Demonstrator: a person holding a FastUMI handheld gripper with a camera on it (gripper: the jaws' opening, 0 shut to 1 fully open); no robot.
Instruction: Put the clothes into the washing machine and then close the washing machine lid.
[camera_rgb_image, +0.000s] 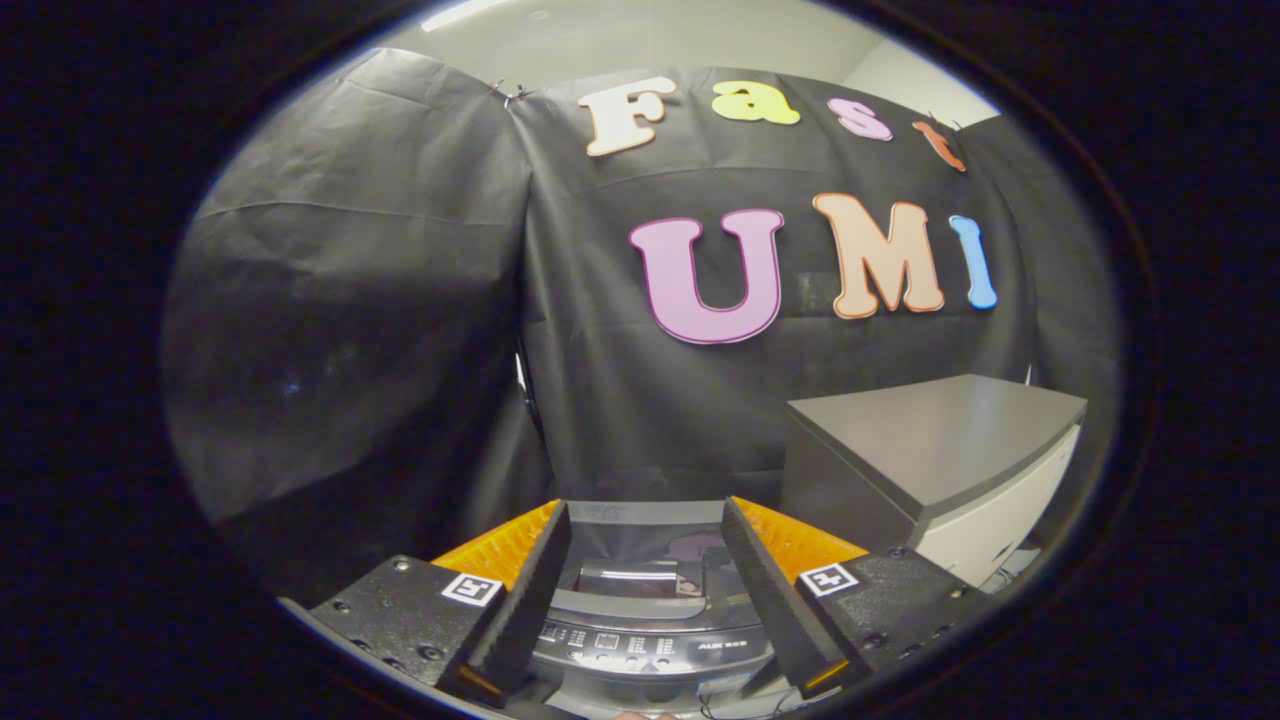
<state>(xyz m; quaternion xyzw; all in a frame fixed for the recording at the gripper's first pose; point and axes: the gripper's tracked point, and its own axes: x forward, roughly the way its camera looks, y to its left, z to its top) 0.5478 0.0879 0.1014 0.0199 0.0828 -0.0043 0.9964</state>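
The tool (645, 575) is spread, holding nothing, above the grey plastic washing machine (640, 650); its glossy lid (640, 605) looks light, rigid, best taken by its front edge.

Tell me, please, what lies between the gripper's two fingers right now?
In the gripper view, the open gripper holds nothing; between its fingers shows the washing machine below, with its control panel.

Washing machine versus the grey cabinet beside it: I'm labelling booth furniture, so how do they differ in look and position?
The washing machine lies low between the open fingers of the tool, which holds nothing; the grey cabinet stands off to the side, beyond them. The washing machine has a glossy top with a control panel; the cabinet's top is plain, flat and matte. Both stand against the black cloth wall.
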